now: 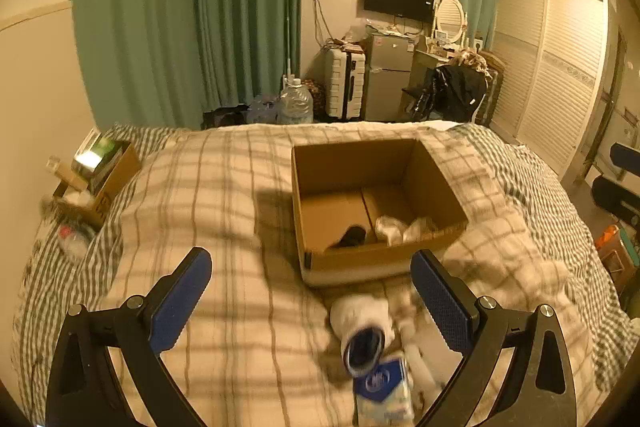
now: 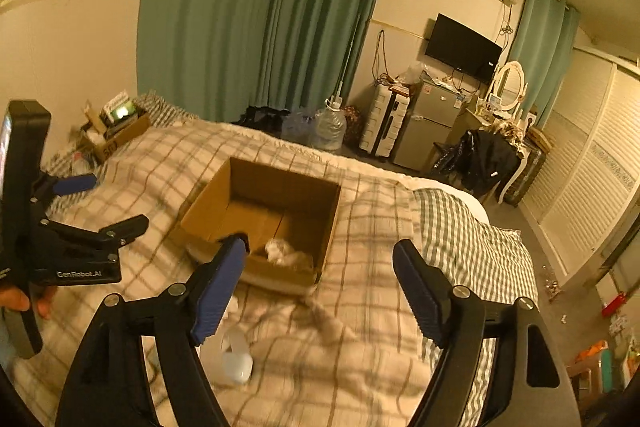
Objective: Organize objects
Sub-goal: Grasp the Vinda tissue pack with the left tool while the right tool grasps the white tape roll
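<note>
An open cardboard box (image 1: pixel 316 183) sits on the plaid blanket; it also shows in the right wrist view (image 2: pixel 332 219). Inside lie a dark object (image 1: pixel 349 235) and white crumpled items (image 1: pixel 404 229), also seen in the right wrist view (image 2: pixel 282 251). In front of the box lie a white sock-like bundle (image 1: pixel 362 319), a blue-and-white packet (image 1: pixel 384 393) and a white bottle (image 2: pixel 237 359). My left gripper (image 1: pixel 312 267) is open and empty above the blanket, short of the box; it also shows at the left of the right wrist view (image 2: pixel 102 203). My right gripper (image 2: pixel 318 259) is open and empty.
A smaller cardboard box (image 1: pixel 100 179) with items stands at the bed's far left by the wall. Beyond the bed are a water jug (image 1: pixel 295 103), a suitcase (image 1: pixel 345 83), a small fridge (image 1: pixel 388 75) and a chair with a dark jacket (image 1: pixel 452 93). Wardrobe doors (image 1: pixel 552 67) line the right.
</note>
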The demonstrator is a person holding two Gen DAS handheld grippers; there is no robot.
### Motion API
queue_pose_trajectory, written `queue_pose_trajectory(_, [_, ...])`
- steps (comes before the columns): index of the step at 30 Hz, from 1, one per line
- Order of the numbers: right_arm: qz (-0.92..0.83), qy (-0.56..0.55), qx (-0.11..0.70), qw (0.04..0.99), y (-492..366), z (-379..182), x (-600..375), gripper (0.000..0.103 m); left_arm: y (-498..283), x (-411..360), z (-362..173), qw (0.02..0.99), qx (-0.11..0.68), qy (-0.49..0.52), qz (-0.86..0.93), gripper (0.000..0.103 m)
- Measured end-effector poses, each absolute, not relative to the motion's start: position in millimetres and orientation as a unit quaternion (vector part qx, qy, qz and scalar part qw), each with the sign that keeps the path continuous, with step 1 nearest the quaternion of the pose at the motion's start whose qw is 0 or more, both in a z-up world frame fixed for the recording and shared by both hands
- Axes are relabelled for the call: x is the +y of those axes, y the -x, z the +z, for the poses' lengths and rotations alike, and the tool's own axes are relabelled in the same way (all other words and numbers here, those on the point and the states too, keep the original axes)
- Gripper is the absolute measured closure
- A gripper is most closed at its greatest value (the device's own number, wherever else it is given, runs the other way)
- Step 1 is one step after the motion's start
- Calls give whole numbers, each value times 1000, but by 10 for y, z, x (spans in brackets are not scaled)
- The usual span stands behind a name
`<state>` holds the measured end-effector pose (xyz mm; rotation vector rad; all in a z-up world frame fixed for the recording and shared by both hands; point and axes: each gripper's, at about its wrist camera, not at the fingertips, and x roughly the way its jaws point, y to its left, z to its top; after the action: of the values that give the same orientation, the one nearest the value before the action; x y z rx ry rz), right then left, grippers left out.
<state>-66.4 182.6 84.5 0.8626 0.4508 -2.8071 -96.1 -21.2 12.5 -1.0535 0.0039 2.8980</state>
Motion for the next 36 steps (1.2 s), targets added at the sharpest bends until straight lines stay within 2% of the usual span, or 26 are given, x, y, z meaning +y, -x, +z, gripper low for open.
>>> queue_pose_trajectory(7, [-927,-328,148,103,464,152,1604,27,634,-167,-404,19,-23,378,925,1])
queue_pose_trajectory(13, [-904,-380,156,116,464,-529,1475,27,591,-112,-889,5,-5,417,909,1])
queue_pose_trajectory(21, [-870,-442,162,143,584,-1053,1398,27,594,-231,-1047,-9,-27,434,900,1])
queue_pose_trajectory(23, [-865,-452,161,145,620,-1112,1399,41,604,-207,-1075,-9,-23,441,897,1])
queue_pose_trajectory(24, [-863,-456,158,148,626,-1121,1410,60,604,-193,-1085,-7,-20,443,896,1])
queue_pose_trajectory(25, [-864,-455,154,152,620,-1112,1420,72,605,-182,-1086,-6,-18,443,896,1])
queue_pose_trajectory(36, [-907,-386,128,111,512,-596,1727,74,571,161,-1192,62,-13,478,876,1])
